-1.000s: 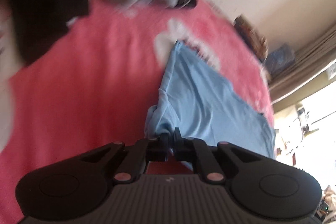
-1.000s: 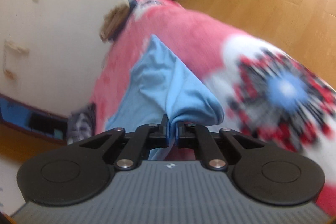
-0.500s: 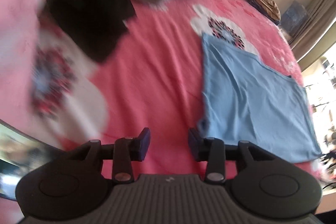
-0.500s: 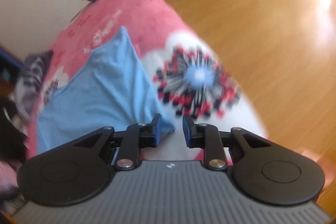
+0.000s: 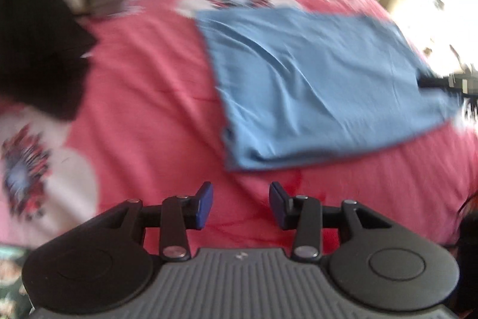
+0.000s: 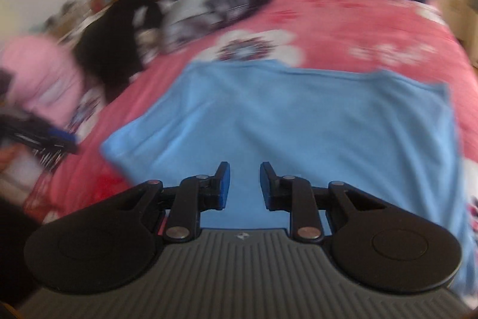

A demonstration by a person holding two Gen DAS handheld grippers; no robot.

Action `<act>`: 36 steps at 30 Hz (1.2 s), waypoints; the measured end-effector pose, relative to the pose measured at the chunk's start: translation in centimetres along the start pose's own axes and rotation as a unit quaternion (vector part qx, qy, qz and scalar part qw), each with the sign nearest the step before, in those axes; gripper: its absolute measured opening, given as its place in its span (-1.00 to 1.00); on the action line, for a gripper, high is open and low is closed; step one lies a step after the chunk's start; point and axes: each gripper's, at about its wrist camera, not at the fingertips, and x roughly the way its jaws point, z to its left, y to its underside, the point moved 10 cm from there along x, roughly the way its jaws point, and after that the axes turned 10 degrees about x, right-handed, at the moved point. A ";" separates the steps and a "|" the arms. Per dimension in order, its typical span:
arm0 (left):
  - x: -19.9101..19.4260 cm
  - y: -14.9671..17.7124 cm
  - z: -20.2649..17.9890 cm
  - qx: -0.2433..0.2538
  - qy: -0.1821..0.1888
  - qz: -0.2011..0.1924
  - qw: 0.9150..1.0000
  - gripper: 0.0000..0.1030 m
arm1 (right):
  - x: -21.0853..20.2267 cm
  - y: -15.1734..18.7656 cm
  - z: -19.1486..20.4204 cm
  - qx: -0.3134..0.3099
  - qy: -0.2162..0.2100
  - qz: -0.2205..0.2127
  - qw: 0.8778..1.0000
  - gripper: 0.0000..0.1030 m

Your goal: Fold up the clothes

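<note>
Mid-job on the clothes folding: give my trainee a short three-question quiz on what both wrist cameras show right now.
1. True or false: the left gripper has cloth between its jaws.
2. The blue garment lies on: A) a wooden floor B) the pink bedspread C) a chair.
3. Fill in: the dark clothes pile lies apart from the blue garment, toward the ____ of the right wrist view.

Key: 1 false, its opening jaws are empty; 2 B; 3 left.

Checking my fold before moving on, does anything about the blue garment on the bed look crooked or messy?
Mostly tidy: the folded light-blue garment lies flat on the pink floral bedspread, though its far edge looks uneven.
</note>
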 end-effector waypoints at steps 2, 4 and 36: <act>0.9 0.1 -0.7 0.043 -0.009 -0.003 0.999 -0.17 | -0.1 0.2 0.5 0.001 -0.005 0.002 1.000 -0.58; 1.1 -0.2 -0.5 0.054 -0.009 -0.013 0.998 -0.17 | -0.3 0.6 0.8 -0.001 -0.003 0.008 1.000 -0.58; 3.2 0.2 1.6 0.074 0.095 -0.022 0.992 -0.89 | 6.3 3.8 11.0 -0.250 -0.115 0.055 0.960 -0.67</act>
